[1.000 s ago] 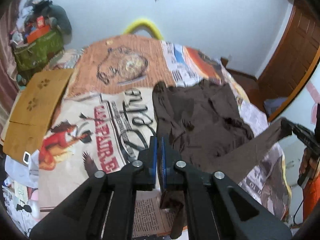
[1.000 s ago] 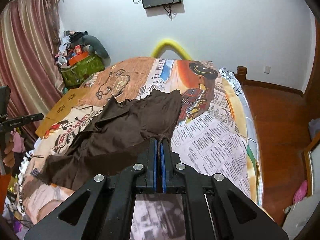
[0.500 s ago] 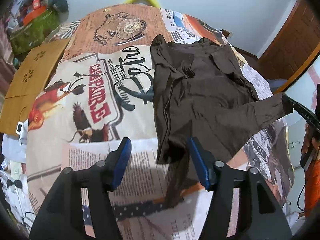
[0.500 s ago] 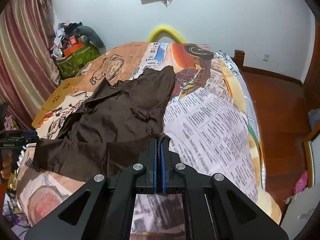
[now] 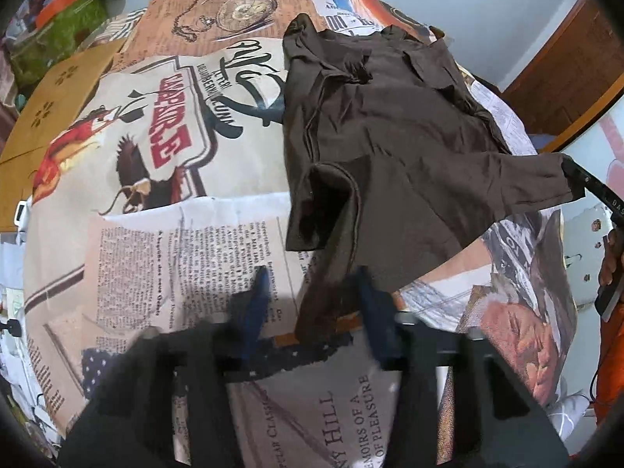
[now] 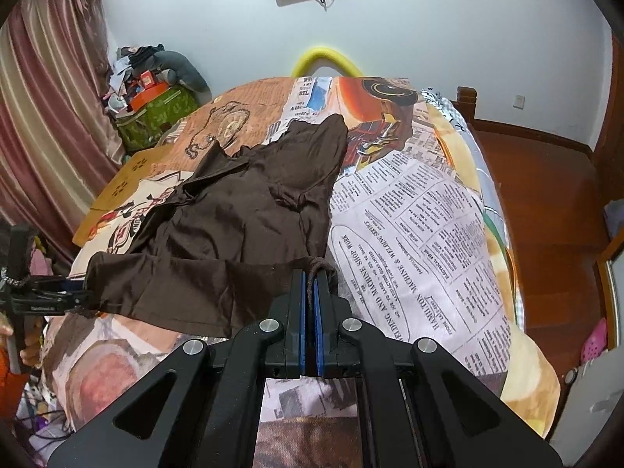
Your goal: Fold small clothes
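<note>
A dark brown garment lies spread on the bed, partly smoothed, with one sleeve folded over at its near left. My left gripper points steeply down at the garment's near hem. Its jaws are closing, and a hanging strip of brown cloth sits between the blue pads without being pinched. From the right wrist view the left gripper is at the garment's left corner. My right gripper is shut on the other near corner and holds it just off the bed; in the left wrist view the right gripper appears at the far right.
The bed cover is printed with newspaper and poster patterns. A tan cardboard sheet lies on the bed's left side, near a green bag piled with things. A yellow arc stands at the head. Wooden floor runs along the right.
The left gripper went from shut to wide open, sank toward the bed, and its jaws now stand narrower around the hem. The garment lies flatter. The right gripper stayed shut on its corner.
</note>
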Motion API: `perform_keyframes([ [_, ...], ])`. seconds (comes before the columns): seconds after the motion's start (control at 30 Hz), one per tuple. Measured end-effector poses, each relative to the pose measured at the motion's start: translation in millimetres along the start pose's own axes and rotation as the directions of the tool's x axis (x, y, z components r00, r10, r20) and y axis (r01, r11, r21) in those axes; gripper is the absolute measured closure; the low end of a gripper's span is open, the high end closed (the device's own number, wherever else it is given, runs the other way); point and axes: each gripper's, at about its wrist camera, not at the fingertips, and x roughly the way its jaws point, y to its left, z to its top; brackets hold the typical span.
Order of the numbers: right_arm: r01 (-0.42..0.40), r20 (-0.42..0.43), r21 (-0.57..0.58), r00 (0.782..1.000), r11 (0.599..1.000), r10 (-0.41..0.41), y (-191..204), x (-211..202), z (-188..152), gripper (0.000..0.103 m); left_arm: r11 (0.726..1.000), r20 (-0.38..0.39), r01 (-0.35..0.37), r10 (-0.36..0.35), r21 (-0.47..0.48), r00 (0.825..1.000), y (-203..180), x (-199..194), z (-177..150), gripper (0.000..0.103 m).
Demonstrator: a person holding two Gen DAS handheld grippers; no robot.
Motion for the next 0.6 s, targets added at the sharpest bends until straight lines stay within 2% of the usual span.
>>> perform_keyframes([
  [0.07, 0.000, 0.003, -0.003, 1.000, 1.000, 0.000, 1, -1, -1, 0.100, 1.000, 0.002, 0.012, -0.012, 0.001, 1.000, -1, 1, 2, 0.090],
  [0.13, -0.002, 0.007, -0.001, 1.000, 1.000, 0.002, 2, -2, 0, 0.100, 1.000, 0.007, 0.026, -0.026, 0.007, 1.000, -3, 0, 3, 0.097],
  [0.3, -0.007, 0.027, -0.004, 1.000, 1.000, 0.007, 3, -3, 4, 0.100, 0.999, 0.066, 0.030, -0.032, 0.026, 0.997, -8, -15, 12, 0.098],
  [0.4, -0.014, 0.048, -0.005, 0.999, 1.000, 0.014, 4, -6, 11, 0.100, 1.000, 0.128, 0.025, -0.027, 0.017, 0.991, -7, -32, 26, 0.098],
  [0.5, -0.019, 0.077, -0.009, 0.997, 1.000, 0.019, 5, -9, 22, 0.100, 0.999, 0.182, 0.034, -0.033, -0.002, 0.983, -4, -48, 48, 0.098],
  [0.6, -0.017, 0.107, -0.019, 0.994, 1.000, 0.019, 8, -9, 36, 0.100, 1.000, 0.239, 0.009, -0.008, -0.001, 0.971, -4, -60, 77, 0.098],
])
